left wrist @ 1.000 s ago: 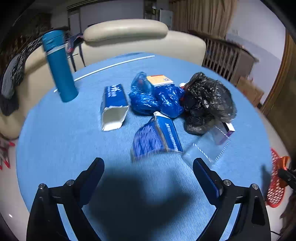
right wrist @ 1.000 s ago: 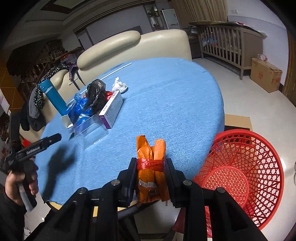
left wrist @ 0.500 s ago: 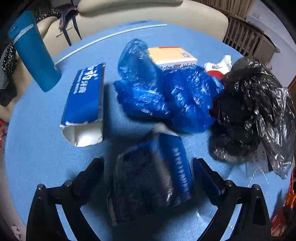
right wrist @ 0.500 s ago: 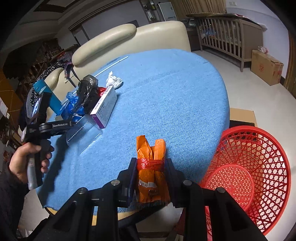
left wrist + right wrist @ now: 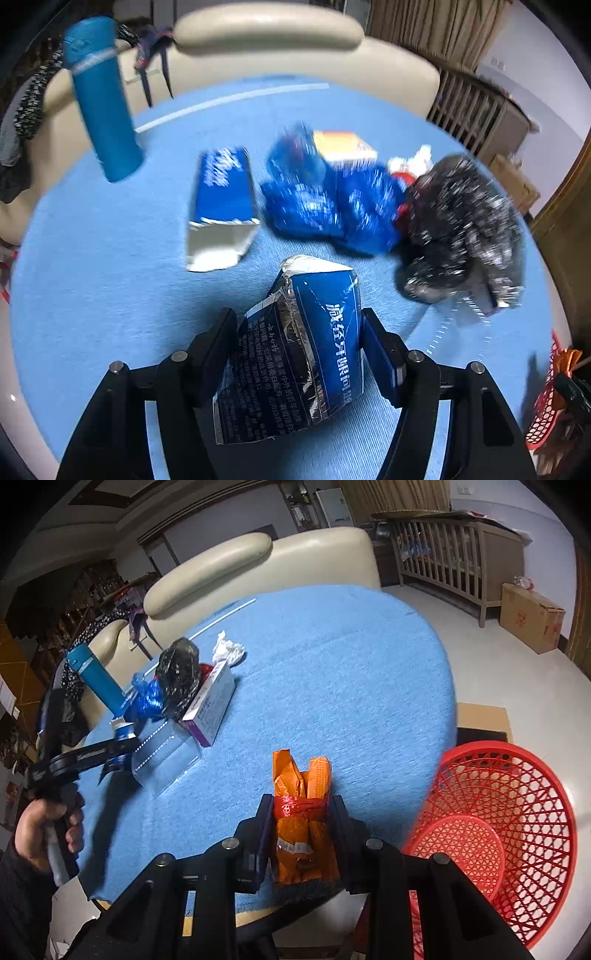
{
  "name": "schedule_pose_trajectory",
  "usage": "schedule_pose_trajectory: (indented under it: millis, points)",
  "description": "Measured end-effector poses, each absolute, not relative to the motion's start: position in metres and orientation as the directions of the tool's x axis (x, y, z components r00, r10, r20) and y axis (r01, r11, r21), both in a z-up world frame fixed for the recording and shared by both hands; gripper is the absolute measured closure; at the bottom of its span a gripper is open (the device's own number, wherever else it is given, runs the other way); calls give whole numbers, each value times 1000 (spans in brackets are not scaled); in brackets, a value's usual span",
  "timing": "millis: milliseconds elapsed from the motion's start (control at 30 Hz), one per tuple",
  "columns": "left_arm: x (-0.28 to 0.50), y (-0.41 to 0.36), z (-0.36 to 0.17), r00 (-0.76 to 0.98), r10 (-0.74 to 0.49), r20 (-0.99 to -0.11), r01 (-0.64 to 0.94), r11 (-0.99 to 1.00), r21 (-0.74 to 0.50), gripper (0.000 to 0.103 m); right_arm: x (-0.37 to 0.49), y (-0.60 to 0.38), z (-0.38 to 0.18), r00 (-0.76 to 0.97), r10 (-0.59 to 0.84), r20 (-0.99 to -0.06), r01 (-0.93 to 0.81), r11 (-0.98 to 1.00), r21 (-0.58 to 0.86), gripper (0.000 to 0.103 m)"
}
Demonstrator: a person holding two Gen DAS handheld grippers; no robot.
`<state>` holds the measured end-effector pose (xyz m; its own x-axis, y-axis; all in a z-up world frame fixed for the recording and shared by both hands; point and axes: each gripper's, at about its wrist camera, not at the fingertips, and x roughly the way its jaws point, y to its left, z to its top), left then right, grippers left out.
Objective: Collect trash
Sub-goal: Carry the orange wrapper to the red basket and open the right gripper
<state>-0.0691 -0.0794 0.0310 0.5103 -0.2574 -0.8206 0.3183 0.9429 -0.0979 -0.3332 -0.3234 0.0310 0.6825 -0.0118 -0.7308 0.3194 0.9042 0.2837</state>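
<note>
A crushed blue carton (image 5: 295, 362) with white lettering stands between the fingers of my left gripper (image 5: 297, 325). Its jaws are closing, and both pads touch the carton's sides just above the blue tablecloth (image 5: 92, 277). The right wrist view shows that left gripper (image 5: 110, 749) at the table's left, held by a hand (image 5: 44, 830). My right gripper (image 5: 301, 805) is shut on an orange wrapper bundle (image 5: 301, 775) tied with a red band, over the table's near edge. A red mesh basket (image 5: 517, 775) sits on the floor just to its right.
Behind the carton lie another blue carton (image 5: 223, 206), blue plastic bags (image 5: 332, 199), a black bag (image 5: 461, 229), a yellow box (image 5: 343, 146) and a tall blue bottle (image 5: 99, 99). A purple-white box (image 5: 210, 705), clear pack (image 5: 162, 753) and white tissue (image 5: 227, 651) lie nearby. A cream sofa (image 5: 266, 33) stands behind.
My left gripper moved forward over the crushed carton and its wide jaws closed in on the carton's sides. The right gripper has kept still with the orange bundle.
</note>
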Motion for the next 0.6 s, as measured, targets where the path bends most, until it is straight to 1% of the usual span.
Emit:
schedule_pose_trajectory:
  millis: [133, 233, 433, 600]
  points:
    - [-90, -76, 56, 563, -294, -772, 336, 935, -110, 34, -354, -338, 40, 692, -67, -719, 367, 890, 270, 72]
    - [-107, -84, 74, 580, -345, -738, 379, 916, -131, 34, -378, -353, 45, 692, -119, -712, 420, 869, 263, 72]
    - [-151, -137, 95, 558, -451, -696, 520, 844, -130, 34, -425, -388, 44, 660, -220, -718, 535, 808, 244, 72]
    - [-187, -174, 106, 517, -517, -682, 618, 777, -121, 34, -448, -411, 37, 639, -256, -726, 592, 766, 252, 71]
